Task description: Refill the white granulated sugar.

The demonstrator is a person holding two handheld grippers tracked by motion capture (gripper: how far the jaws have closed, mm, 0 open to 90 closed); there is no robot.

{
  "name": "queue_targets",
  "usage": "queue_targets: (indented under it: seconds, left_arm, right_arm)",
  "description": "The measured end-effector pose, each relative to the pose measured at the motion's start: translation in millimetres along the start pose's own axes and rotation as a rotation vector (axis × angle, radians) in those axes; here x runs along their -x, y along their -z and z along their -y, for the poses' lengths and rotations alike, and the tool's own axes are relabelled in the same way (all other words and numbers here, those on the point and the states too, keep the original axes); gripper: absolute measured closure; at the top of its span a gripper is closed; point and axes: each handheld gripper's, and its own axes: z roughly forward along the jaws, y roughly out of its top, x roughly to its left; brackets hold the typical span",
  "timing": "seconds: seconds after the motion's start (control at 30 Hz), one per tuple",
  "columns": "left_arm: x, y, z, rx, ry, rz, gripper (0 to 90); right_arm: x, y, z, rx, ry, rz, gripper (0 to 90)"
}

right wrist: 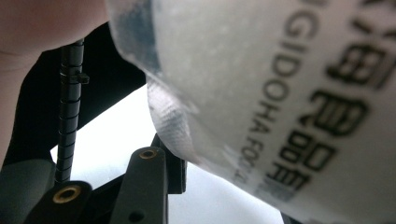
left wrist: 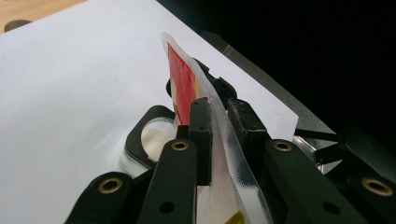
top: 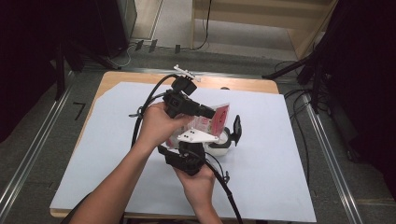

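Observation:
A red and white printed pouch (top: 218,116) is held up over the middle of the table. My left gripper (top: 212,113) comes from the left and is shut on its upper edge. In the left gripper view the clear film of the pouch (left wrist: 184,84) runs between the two pads of that gripper (left wrist: 219,119). My right gripper (top: 201,140) reaches up from below, under its grey plate. In the right gripper view the pouch (right wrist: 280,93) bulges close to the lens against one black finger (right wrist: 149,182); the other finger is hidden. A round white tub with a black rim (top: 224,143) (left wrist: 140,140) stands under the pouch.
A white sheet (top: 280,163) covers the wooden table (top: 135,77). A black flap (top: 236,129) stands up beside the tub. A small white part (top: 187,72) lies at the far edge. Cables trail from both grippers, and metal rails (top: 327,154) run along the floor.

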Motion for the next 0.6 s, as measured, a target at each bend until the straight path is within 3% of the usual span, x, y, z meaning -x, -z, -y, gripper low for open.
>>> queue_targets:
  seconds: [0.43, 0.6]
  left_arm:
    - [-1.4, -5.0, -3.5, -0.012, -0.002, -0.012, 82.6]
    - [-0.4, -4.8, -3.6, -0.014, -0.021, -0.032, 84.9]
  right_arm:
    - [1.8, -0.7, -1.3, -0.016, 0.001, 0.011, 64.5]
    - [4.0, -3.0, -2.4, -0.020, -0.001, 0.008, 64.8]
